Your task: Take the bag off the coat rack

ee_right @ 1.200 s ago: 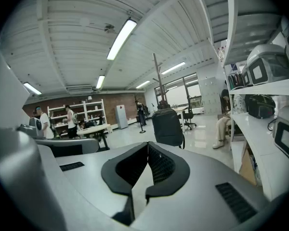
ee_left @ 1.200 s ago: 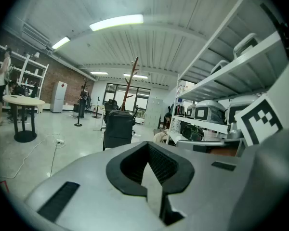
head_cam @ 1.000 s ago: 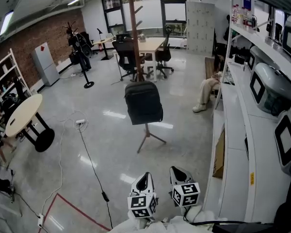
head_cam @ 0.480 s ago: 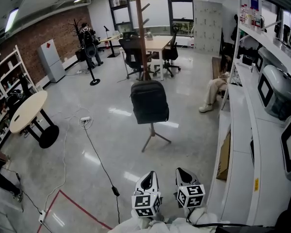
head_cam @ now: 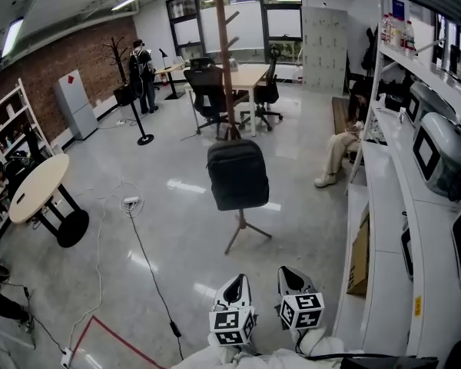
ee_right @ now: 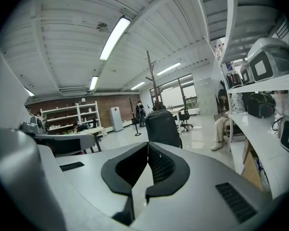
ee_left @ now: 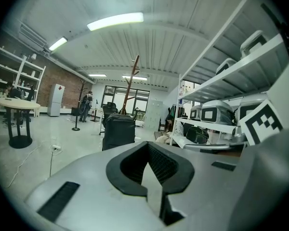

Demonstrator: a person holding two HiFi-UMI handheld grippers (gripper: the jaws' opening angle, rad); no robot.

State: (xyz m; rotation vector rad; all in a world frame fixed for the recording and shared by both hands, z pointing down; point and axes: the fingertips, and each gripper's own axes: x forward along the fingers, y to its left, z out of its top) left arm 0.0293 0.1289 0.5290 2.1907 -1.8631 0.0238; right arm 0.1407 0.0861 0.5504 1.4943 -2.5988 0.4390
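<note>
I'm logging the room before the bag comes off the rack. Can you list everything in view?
bag: one, black, hanging on the coat rack
coat rack: one, brown wood, mid-floor
round table: one, beige top, left
desk: one, light wood, behind the rack
office chairs: at least two, black, at the desk
cabinet: one, pale grey, by the brick wall
power strip: one, white, floor left of the rack
shelving: white, right side
appliances: several, grey, on the shelving
cardboard box: one, brown, low on the shelving
standing person: one, far left
seated person: one, right
left hand-held gripper: grey, bottom centre, shut, empty
right hand-held gripper: grey, beside it, shut, empty
</note>
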